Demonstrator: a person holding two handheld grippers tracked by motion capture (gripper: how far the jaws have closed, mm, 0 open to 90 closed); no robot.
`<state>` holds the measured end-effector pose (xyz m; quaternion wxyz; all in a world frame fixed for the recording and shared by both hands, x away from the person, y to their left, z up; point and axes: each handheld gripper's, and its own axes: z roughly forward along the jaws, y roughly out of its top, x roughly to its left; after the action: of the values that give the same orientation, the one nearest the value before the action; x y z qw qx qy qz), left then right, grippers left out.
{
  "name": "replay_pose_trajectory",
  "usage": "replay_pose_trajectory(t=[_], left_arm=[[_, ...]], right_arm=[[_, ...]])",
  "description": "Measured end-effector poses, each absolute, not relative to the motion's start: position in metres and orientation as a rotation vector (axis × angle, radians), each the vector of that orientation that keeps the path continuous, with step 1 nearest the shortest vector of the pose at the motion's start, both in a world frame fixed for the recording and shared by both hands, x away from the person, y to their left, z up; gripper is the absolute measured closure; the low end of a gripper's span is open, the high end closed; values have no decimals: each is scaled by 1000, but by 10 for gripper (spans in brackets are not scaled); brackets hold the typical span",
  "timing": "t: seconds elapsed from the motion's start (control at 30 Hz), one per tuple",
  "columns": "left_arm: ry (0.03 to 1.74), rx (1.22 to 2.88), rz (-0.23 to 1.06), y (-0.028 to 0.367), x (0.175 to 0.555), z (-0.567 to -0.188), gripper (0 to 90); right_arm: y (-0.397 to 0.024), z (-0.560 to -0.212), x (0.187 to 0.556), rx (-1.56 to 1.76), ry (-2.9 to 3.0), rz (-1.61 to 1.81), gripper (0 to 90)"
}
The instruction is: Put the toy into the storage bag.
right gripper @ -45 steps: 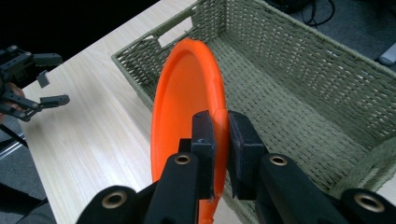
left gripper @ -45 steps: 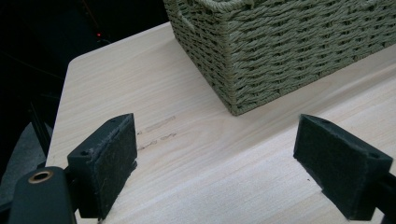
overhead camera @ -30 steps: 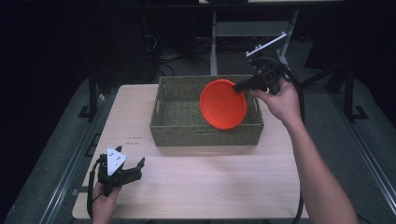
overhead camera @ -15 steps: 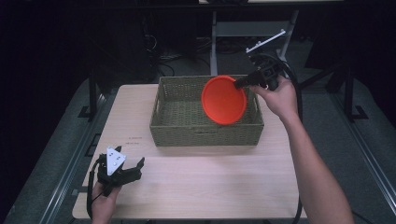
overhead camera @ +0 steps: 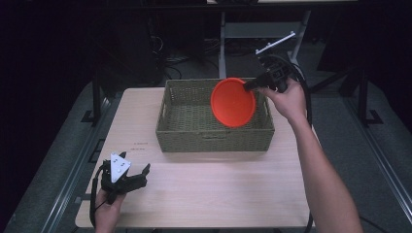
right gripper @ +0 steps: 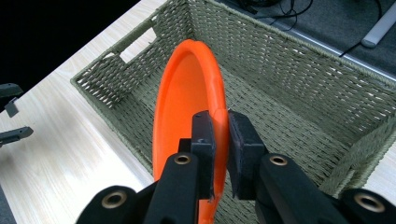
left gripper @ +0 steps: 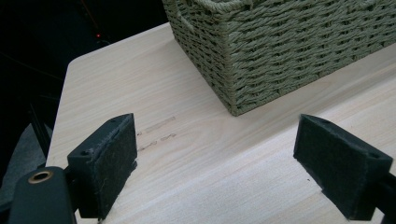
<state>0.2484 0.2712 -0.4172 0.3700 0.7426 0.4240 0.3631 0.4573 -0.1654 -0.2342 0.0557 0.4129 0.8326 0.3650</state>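
While the right gripper (overhead camera: 248, 86) lifts slightly, fingers clamped on the orange plate (overhead camera: 233, 102) | plate held on edge above the wicker basket (overhead camera: 189, 138) | left gripper (overhead camera: 138, 177) open on bench (overhead camera: 218, 194) near basket | placement likely pending.

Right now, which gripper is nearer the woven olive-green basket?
The right gripper: it holds a round orange plate above the basket. The left gripper rests open near the table's front-left corner.
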Motion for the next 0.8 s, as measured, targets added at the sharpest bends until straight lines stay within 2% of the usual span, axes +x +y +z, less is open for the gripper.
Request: replay_pose_trajectory(t=[0.8], left_arm=[[1088, 1900, 933, 271, 248, -417, 129]], right_arm=[[-165, -257, 479, 1356, 2493, 1129, 814]])
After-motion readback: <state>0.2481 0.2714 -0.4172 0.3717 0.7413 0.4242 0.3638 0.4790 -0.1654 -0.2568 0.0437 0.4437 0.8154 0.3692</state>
